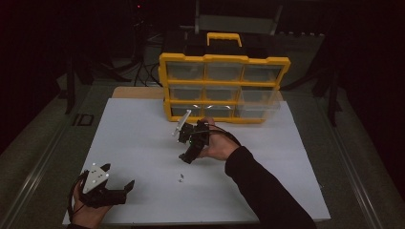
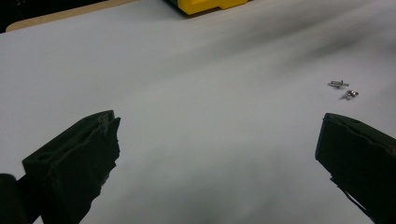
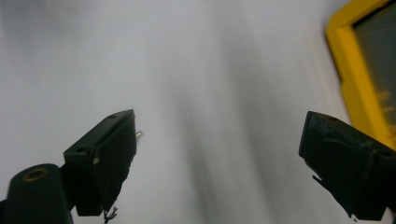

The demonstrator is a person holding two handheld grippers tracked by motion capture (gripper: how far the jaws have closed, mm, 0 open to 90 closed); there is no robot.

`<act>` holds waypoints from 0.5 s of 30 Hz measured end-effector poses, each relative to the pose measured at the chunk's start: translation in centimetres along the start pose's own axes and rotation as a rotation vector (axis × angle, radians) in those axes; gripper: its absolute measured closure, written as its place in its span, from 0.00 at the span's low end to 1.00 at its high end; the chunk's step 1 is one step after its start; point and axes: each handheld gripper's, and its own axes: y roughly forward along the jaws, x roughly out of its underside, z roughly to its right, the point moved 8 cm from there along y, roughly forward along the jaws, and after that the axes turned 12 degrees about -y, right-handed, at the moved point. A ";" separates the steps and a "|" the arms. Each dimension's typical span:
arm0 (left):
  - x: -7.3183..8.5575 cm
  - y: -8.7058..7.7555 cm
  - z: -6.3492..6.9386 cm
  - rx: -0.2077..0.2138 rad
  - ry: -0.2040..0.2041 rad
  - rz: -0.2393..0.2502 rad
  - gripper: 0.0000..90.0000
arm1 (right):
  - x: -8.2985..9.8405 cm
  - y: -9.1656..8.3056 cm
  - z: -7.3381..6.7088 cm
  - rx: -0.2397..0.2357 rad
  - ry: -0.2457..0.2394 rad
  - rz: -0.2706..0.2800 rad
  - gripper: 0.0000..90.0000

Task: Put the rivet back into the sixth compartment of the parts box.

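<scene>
Left hand-held gripper [image 1: 119, 188]: lying low at the near left corner of the white tabletop [image 1: 143, 143], jaws standing wide apart and gripping nothing, touching nothing; its grey three-cornered plate is facing up, and the person's left hand [image 1: 88, 212] is holding it from behind. In the left gripper view the same hand-held gripper [image 2: 217, 140] is looking across bare white surface, both black jaws spread to the frame's sides. Right hand-held gripper [image 1: 184, 155]: hovering near the tabletop's middle, tilted down and leftward, held in the right hand [image 1: 219, 145] with a dark sleeve [image 1: 267, 191] trailing to the bottom edge; in the right gripper view its jaws [image 3: 217, 149] are likewise wide apart with nothing between them. Two small metal screws [image 1: 181, 178]: lying loose on the tabletop, close together, just below the right hand-held gripper and well apart from the left one; in the left gripper view the screws [image 2: 343, 88] are sitting beyond the right-hand jaw. Yellow compartment organizer [image 1: 222, 88]: standing upright at the far edge, clear drawers facing the person.
</scene>
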 end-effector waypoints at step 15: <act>0.0 0.0 0.0 0.000 0.001 0.001 0.00 | 0.6 4.3 -2.4 -0.084 -0.005 -0.041 0.15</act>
